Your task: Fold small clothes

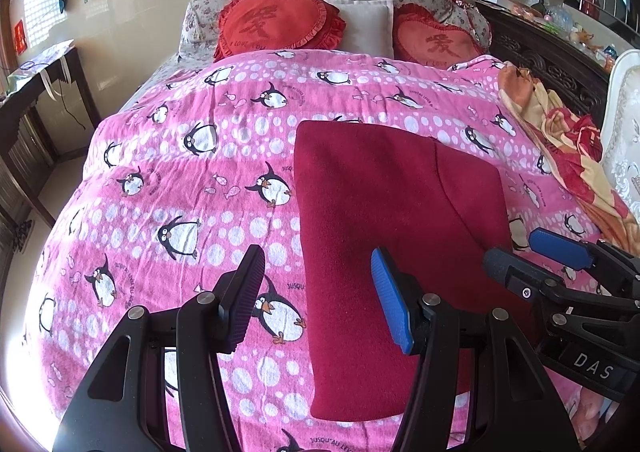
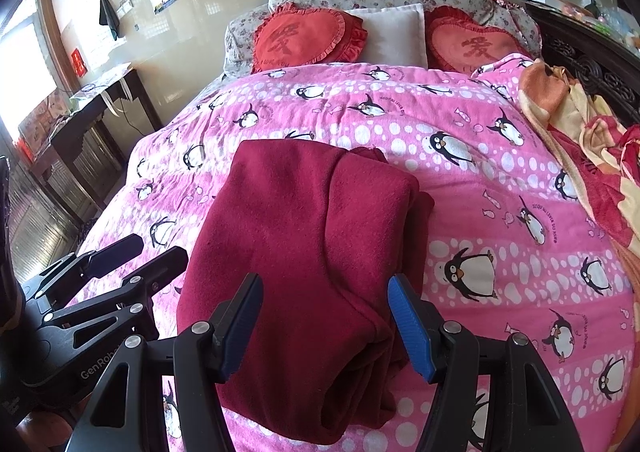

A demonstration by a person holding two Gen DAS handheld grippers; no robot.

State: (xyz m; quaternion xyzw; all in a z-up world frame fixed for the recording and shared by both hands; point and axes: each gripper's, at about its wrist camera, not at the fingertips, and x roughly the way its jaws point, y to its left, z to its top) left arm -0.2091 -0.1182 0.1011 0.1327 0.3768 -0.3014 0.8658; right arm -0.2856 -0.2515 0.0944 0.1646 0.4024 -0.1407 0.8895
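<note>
A dark red garment (image 1: 400,244) lies folded in a long rectangle on the pink penguin bedspread (image 1: 180,171); it also shows in the right wrist view (image 2: 304,260). My left gripper (image 1: 320,292) is open and empty, hovering over the garment's near left edge. My right gripper (image 2: 326,316) is open and empty, above the garment's near end. The right gripper (image 1: 536,256) also shows at the right of the left wrist view, and the left gripper (image 2: 140,252) shows at the left of the right wrist view.
Two red heart cushions (image 1: 276,25) and a white pillow (image 1: 366,27) lie at the bed's head. An orange and red blanket (image 1: 568,147) is bunched along the right side. A dark wooden table (image 1: 44,83) stands left of the bed. A dark carved cabinet (image 1: 556,67) stands at right.
</note>
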